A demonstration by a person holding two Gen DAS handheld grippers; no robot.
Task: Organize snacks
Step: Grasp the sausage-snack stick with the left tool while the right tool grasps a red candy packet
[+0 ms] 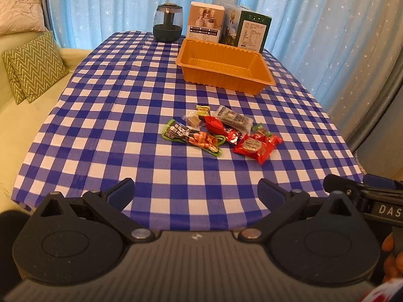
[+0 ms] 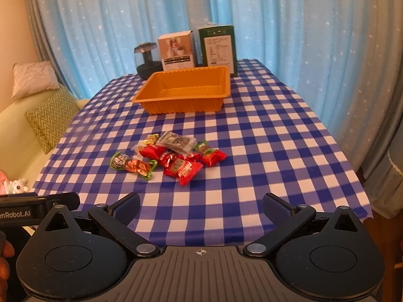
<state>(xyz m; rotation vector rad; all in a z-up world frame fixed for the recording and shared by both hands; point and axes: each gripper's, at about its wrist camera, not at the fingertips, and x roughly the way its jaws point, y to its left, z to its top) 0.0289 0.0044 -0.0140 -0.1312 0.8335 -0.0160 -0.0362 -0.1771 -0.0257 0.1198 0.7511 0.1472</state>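
Several wrapped snacks lie in a loose pile [image 1: 221, 130] mid-table, also in the right wrist view [image 2: 171, 158]: a long green-and-orange pack [image 1: 192, 137] [image 2: 133, 166], red packs [image 1: 257, 147] [image 2: 182, 170], a grey pack [image 1: 233, 119] [image 2: 177, 142]. An empty orange tray [image 1: 209, 74] [image 2: 186, 105] stands beyond them. My left gripper [image 1: 196, 193] is open and empty above the near table edge. My right gripper [image 2: 201, 209] is open and empty, also near the front edge.
A dark glass jar [image 1: 168, 24] [image 2: 147, 60], a white box [image 1: 206, 21] [image 2: 177, 50] and a green box [image 1: 248, 29] [image 2: 217, 46] stand at the table's far end before blue curtains. A sofa with cushions [image 1: 34, 66] [image 2: 51, 117] lies left.
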